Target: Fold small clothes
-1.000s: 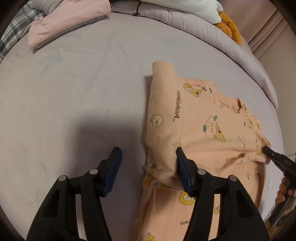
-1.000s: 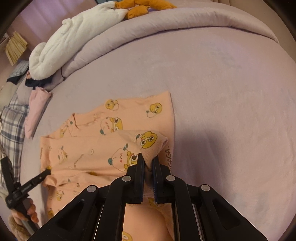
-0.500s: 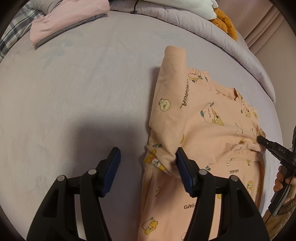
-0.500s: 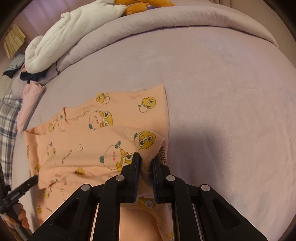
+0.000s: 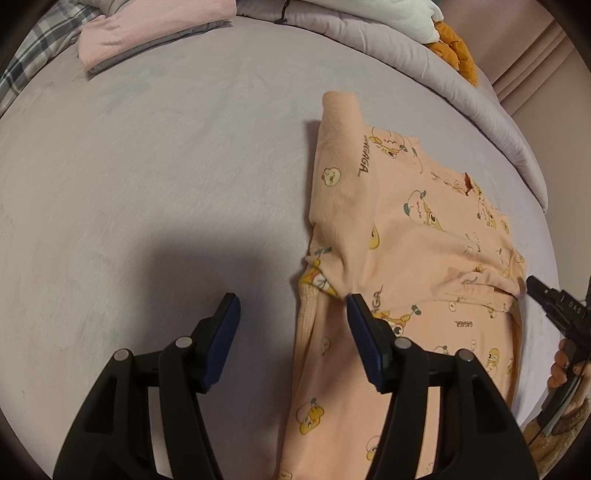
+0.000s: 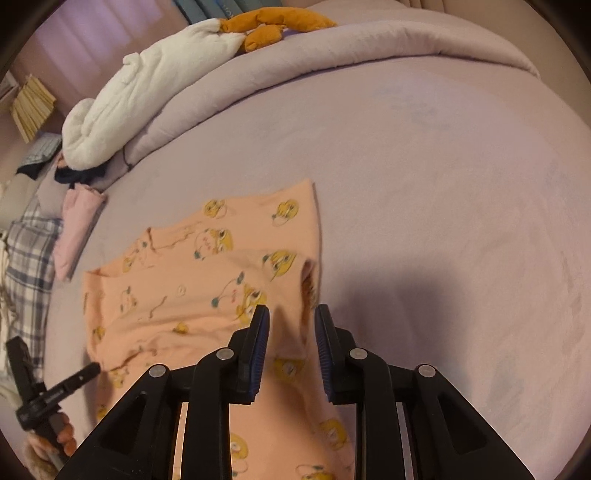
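Now the right gripper [image 6: 291,325] fingers are opening, releasing the folded-over sleeve of the peach cartoon-print cotton garment [image 5: 413,236] — lying flat on the lilac bed [image 5: 184,166] — while the left gripper [image 5: 291,314] hovers open, empty.

I have bare bed sheet [image 5: 155,177] open across the left and middle of the left view. The pink folded pile [image 5: 147,33] blocks the upper left, the rolled duvet [image 5: 369,48] the top, the peach garment [image 5: 406,240] the right.
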`<state>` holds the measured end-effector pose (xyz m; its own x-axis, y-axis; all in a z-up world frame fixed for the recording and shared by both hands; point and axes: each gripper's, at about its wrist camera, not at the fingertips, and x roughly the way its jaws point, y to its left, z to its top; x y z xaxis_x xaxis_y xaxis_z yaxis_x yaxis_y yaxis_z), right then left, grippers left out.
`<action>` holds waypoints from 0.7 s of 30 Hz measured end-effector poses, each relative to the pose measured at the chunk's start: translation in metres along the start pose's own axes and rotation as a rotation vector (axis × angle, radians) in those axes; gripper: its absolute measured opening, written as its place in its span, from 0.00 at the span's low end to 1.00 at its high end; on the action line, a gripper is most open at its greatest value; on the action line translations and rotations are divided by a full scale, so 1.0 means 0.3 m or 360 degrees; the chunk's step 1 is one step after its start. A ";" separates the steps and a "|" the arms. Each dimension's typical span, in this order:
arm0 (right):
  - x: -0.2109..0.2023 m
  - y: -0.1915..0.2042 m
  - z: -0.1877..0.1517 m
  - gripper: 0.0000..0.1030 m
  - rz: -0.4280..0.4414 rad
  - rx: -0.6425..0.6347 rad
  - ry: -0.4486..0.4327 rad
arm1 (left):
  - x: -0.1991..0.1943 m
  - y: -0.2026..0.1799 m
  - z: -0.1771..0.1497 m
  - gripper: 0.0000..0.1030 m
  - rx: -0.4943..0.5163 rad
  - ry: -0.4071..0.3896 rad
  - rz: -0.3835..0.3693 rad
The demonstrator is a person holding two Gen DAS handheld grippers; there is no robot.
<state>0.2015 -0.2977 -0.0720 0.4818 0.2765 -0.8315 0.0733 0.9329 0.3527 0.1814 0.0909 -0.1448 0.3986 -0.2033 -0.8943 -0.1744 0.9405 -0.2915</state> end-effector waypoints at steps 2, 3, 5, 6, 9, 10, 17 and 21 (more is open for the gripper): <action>0.024 0.012 -0.010 0.23 0.0003 0.0006 0.0016 | -0.008 0.004 -0.001 0.59 -0.0013 0.0001 -0.0009; 0.036 0.020 -0.013 0.23 0.0001 0.0005 0.0022 | -0.013 0.006 0.000 0.59 -0.0022 -0.0002 -0.0013; 0.041 0.028 -0.019 0.22 -0.0023 -0.0003 0.0027 | -0.030 0.011 0.004 0.59 -0.0038 -0.0015 -0.0030; 0.039 0.035 -0.023 0.18 -0.0054 -0.0029 0.0017 | -0.041 0.015 0.006 0.59 -0.0047 -0.0025 -0.0039; 0.027 0.055 -0.031 0.05 -0.0068 -0.0094 -0.0011 | -0.063 0.023 0.012 0.59 -0.0067 -0.0050 -0.0053; 0.018 0.057 -0.031 0.04 -0.0075 -0.0109 -0.0027 | -0.067 0.024 0.016 0.59 -0.0070 -0.0058 -0.0055; -0.058 0.049 -0.027 0.04 -0.0097 -0.0160 -0.0115 | -0.039 0.013 0.047 0.59 -0.0081 -0.0067 -0.0040; 0.001 0.017 -0.024 0.04 -0.0154 -0.0105 -0.0052 | 0.011 0.008 0.058 0.59 -0.0072 -0.0028 0.0026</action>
<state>0.1958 -0.2912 -0.0736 0.5034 0.1776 -0.8456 0.0637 0.9684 0.2413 0.1980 0.0972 -0.1424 0.4109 -0.1832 -0.8931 -0.2211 0.9303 -0.2925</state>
